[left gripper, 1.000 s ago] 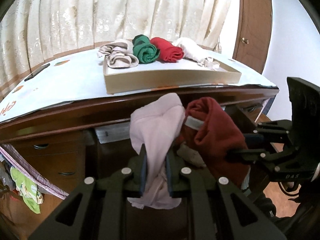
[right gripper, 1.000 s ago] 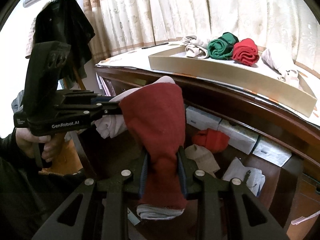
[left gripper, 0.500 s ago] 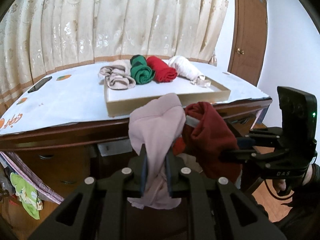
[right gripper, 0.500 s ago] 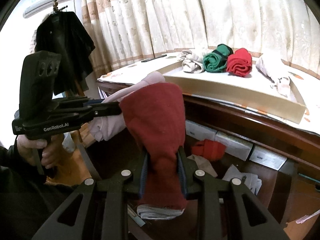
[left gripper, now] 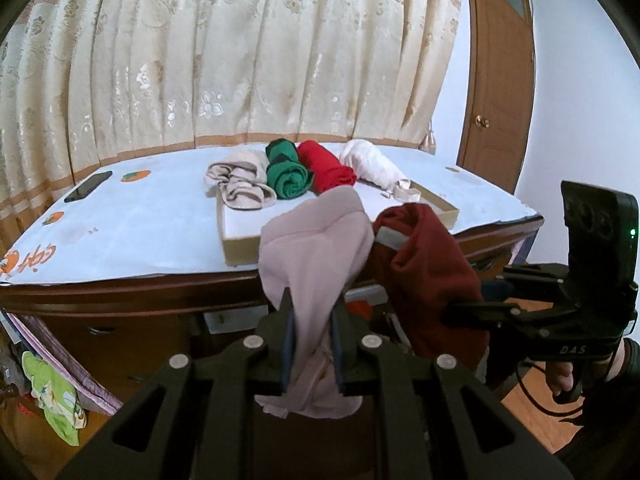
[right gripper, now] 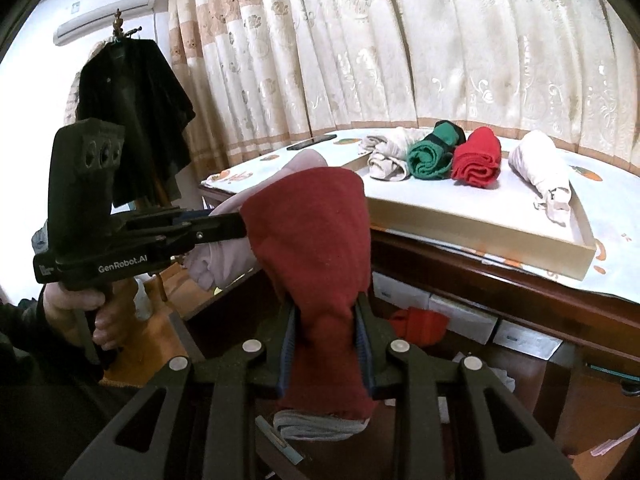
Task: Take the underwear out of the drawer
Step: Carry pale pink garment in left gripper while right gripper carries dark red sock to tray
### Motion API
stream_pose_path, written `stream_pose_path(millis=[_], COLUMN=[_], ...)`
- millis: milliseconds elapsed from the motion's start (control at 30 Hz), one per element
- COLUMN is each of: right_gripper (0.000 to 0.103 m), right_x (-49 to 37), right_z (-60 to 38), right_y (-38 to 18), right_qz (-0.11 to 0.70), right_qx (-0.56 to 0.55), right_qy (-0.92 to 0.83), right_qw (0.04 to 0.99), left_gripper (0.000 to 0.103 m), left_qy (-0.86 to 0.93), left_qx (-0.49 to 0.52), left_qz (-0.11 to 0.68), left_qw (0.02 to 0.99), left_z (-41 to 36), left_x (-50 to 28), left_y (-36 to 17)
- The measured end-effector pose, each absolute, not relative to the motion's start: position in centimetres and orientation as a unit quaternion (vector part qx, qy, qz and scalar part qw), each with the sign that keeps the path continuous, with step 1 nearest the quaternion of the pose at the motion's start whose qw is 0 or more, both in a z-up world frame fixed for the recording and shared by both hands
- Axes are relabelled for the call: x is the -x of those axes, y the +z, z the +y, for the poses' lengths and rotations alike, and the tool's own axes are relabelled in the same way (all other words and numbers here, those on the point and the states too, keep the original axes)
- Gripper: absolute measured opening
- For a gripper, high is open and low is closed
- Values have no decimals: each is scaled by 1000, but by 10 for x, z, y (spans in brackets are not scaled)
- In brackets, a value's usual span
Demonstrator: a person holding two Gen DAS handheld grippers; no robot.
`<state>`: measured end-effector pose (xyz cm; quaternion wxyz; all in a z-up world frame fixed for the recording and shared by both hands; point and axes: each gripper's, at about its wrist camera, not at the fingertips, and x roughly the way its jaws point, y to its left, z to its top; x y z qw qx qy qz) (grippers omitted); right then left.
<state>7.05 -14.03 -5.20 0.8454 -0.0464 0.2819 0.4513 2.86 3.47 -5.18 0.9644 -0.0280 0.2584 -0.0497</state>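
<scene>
Left wrist view: my left gripper (left gripper: 311, 336) is clamped tight on the pale pink underwear (left gripper: 316, 256), cloth bunched between the pads and spilling out above and below. Just to the right of my fingers, the dark red underwear (left gripper: 428, 276) hangs from my right gripper (left gripper: 464, 308), and the 2 pieces are touching or nearly so; can't tell which.

Right wrist view, same story: right gripper (right gripper: 326, 344) is closed hard on the dark red underwear (right gripper: 316, 248), grey waistband dangling under the fingers. Left gripper (right gripper: 224, 226) comes in from the left w/ the pink piece behind the red.

Both pieces are up in the air, clear of the open drawer (right gripper: 460, 344) below my fingers. Ahead and above sits the tray (left gripper: 236, 252) on the desk (left gripper: 132, 224), w/ 4 rolled pieces at its far end: beige roll (left gripper: 240, 184), green roll (left gripper: 288, 174), red roll (left gripper: 326, 168), white roll (left gripper: 376, 166).

My read: carry phase, approx halfway to set-down. To do it well, keep both grips firm since the cloth is floppy & could slide. Raise higher so the hanging tails clear the desk edge and the tray's near wall. Spread the 2 hands apart so the pieces don't tangle. Aim for the bare near part of the tray, not onto the rolls. More cloth is in the drawer, incl 1 red piece (right gripper: 418, 322).
</scene>
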Motion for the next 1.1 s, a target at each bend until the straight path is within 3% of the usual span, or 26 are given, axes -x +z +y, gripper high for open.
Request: stream_pose_path(millis=[1100], right_gripper=[29], right_x=[-89], right_z=[-154], right_y=[-11], right_qz=[251], right_qx=[2], right_qy=[448], right_qw=[858], left_gripper=[13], left_qy=[-59], left_qx=[18], left_qz=[197], left_qw=[978], left_z=[33], left_x=[-48], left_y=[-5])
